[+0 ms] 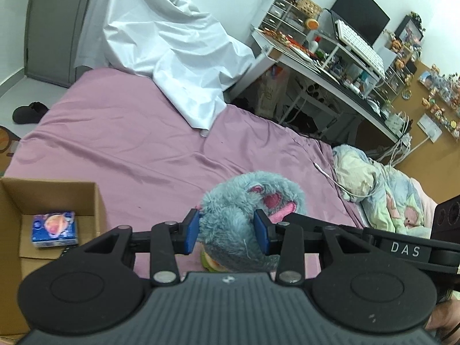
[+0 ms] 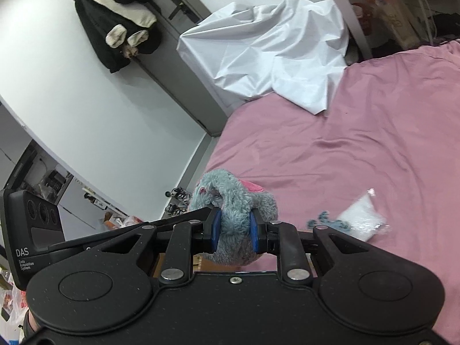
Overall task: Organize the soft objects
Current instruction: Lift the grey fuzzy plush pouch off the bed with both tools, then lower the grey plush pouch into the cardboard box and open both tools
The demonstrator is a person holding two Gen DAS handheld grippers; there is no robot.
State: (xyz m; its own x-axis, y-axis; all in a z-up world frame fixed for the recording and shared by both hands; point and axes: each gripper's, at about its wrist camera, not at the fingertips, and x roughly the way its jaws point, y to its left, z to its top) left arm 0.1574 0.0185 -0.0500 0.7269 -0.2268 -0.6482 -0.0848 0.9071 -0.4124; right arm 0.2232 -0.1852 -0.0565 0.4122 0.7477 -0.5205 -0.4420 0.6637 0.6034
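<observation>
Holding the fluffy blue toy [image 1: 244, 215] from two sides, both grippers are seen low in the middle of their pictures. The left gripper [image 1: 227, 231] has its jaws closed on the toy's grey-blue fur, with the pink ears just above the blue pads [image 1: 191, 231]. The right gripper [image 2: 234, 230] has its jaws squeezed in narrow on another part of the same toy [image 2: 235, 212], so the fur bulges out around them. The toy is soft and floppy, so it is probably held in two spots to stop it from sagging or slipping.

The toy is held up over the pink bed [image 1: 129, 143], near the bottom middle of the left picture. A bit of something green and orange peeks out under it, but it cannot be told what that is.

A cardboard box [image 1: 97, 201] is seen at the lower left of the left picture, with a small blue pack [image 1: 54, 228] lying inside. The box is open at the top, so it is likely the place where soft things are put. The toy is judged to be on its way there, not yet in.

At the lower right of the right picture, a clear bag of white stuff [image 2: 362, 218] and a small blue scrap [image 2: 326, 220] are left lying on the bed [image 2: 359, 143]. A white sheet [image 1: 172, 49] is draped at the far end of the bed.
</observation>
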